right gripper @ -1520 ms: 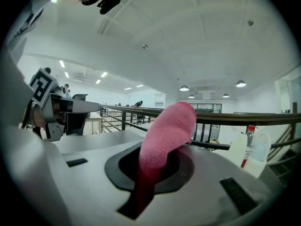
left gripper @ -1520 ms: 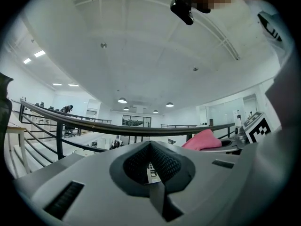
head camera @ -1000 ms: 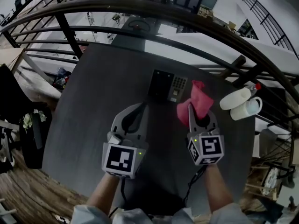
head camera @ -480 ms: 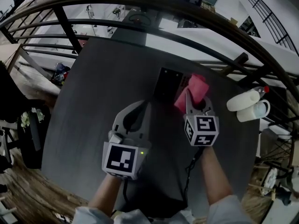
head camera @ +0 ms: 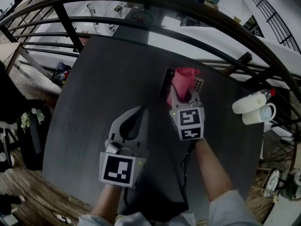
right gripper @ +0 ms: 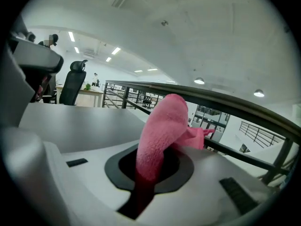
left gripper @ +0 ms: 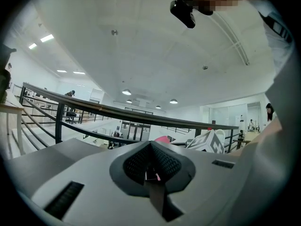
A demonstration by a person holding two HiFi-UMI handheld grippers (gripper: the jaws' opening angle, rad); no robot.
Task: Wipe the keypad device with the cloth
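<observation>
The keypad device (head camera: 199, 84) lies flat at the far middle of the dark table (head camera: 94, 102); only its grey key corner and a black left edge show. A pink cloth (head camera: 182, 81) covers its middle. My right gripper (head camera: 182, 97) is shut on that cloth and holds it down over the device. In the right gripper view the cloth (right gripper: 164, 126) bulges up out of the right gripper (right gripper: 148, 178). My left gripper (head camera: 140, 111) hovers over the table nearer to me, left of the device, shut with nothing in it. The left gripper view looks across its closed jaws towards the cloth (left gripper: 162, 139).
A white roll (head camera: 249, 102) and a white mug (head camera: 262, 113) lie at the table's right edge. A dark metal railing (head camera: 141, 25) curves along the far edge. A cable (head camera: 186, 164) trails back from the right gripper towards me.
My right gripper has carried the cloth left and away from me, from beside the device onto it, so the screen is now covered. The left gripper has drawn back slightly.
</observation>
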